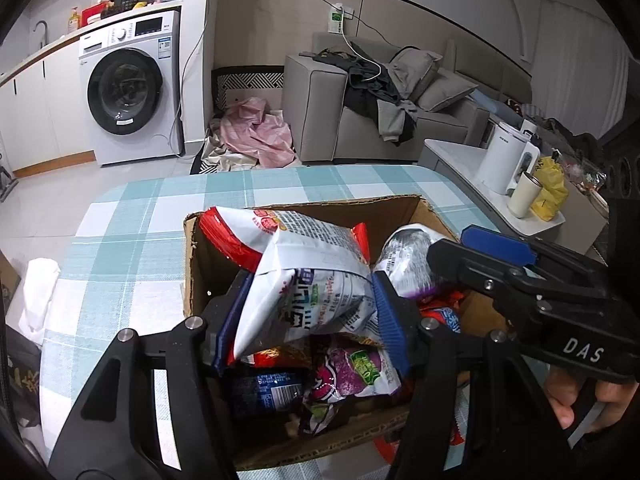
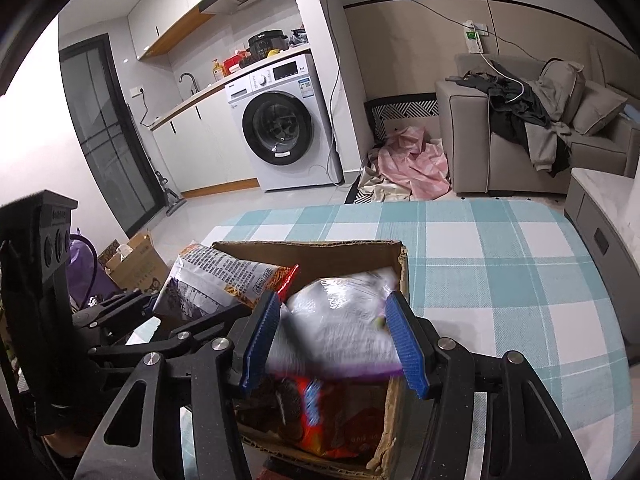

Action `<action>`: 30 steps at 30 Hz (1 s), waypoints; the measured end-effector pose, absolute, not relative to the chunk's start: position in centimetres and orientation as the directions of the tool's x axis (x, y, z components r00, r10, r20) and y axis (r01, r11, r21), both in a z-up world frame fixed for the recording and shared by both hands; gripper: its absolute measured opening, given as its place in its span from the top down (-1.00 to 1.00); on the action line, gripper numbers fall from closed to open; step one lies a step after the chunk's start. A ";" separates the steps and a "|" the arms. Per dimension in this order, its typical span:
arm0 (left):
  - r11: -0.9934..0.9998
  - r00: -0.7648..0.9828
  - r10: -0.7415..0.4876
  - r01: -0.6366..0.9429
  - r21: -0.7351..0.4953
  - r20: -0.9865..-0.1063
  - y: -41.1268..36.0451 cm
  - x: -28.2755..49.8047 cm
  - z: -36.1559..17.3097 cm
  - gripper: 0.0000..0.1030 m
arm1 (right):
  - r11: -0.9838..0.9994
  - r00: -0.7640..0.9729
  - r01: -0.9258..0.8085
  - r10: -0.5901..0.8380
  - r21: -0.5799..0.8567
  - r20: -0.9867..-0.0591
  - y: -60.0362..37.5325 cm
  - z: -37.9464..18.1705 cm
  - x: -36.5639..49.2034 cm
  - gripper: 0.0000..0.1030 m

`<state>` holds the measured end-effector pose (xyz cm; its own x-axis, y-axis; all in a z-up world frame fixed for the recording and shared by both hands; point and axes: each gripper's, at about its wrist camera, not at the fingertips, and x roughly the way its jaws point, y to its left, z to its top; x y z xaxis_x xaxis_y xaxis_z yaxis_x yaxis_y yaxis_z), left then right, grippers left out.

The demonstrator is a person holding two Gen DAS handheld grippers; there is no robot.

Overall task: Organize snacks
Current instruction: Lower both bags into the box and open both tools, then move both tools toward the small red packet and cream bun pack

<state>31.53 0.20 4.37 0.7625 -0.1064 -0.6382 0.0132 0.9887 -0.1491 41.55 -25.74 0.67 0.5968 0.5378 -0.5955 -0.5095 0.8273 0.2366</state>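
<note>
**Snacks go into the box, one bag per gripper**

Snacks fill the cardboard box (image 1: pixel 304 432) that sits on the checked tablecloth (image 1: pixel 132 208), and the step in hand looks like lowering two more bags into it.

Left wrist view: the left gripper (image 1: pixel 308 316) has a white-and-red bag (image 1: pixel 304 280) between its blue pads (image 1: pixel 390 320), which lie against the bag's sides, so the jaws are clamped on it, though lightly by the look of the unsquashed foil. The bag hangs over the open box, above a purple packet (image 1: pixel 356 368) and a dark blue packet (image 1: pixel 264 392). The right gripper (image 1: pixel 496 248) reaches in from the right over the box, with a person's hand (image 1: pixel 580 396) on its handle. To do this well, I would bring the bag low over a free spot before letting the jaws part, so it slides flat and does not catch on the box wall.

Right wrist view: the right gripper (image 2: pixel 332 336) is closed on a pale, blurred bag (image 2: pixel 336 328), pads pressed on both sides, over the near right corner of the box. Below it lie a chocolate sandwich-biscuit pack (image 2: pixel 288 404) and an orange-red packet (image 2: pixel 320 420). The left gripper's bag (image 2: pixel 216 280) rises over the box's left rim. Since both bags crowd one opening, releasing one at a time seems wise, keeping the grippers from knocking together. Puffed bags are slippery, so a gentle, steady squeeze is best.
</note>
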 end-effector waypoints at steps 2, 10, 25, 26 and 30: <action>0.989 0.758 -0.098 0.005 -0.145 -0.644 0.3 31.5 4.5 -0.27 | 0.826 0.602 -0.510 0.541 0.238 -0.588 -26.0 0.8 41.4 -0.12; 0.990 0.771 -0.096 0.005 -0.144 -0.630 0.9 29.0 5.6 -0.67 | 0.830 0.624 -0.499 0.543 0.248 -0.562 -27.9 1.2 40.6 -0.66; 0.993 0.801 -0.072 0.003 -0.116 -0.595 0.4 20.9 7.7 -0.98 | 0.822 0.605 -0.511 0.552 0.251 -0.574 -30.4 1.4 36.2 -0.99; 0.993 0.804 -0.079 0.008 -0.121 -0.589 0.3 20.1 8.0 -0.98 | 0.823 0.608 -0.512 0.550 0.247 -0.573 -30.5 1.6 35.7 -0.99; 0.993 0.813 -0.081 0.017 -0.116 -0.576 -0.3 17.3 9.3 -0.98 | 0.829 0.629 -0.513 0.538 0.221 -0.561 -31.0 2.6 33.7 -0.99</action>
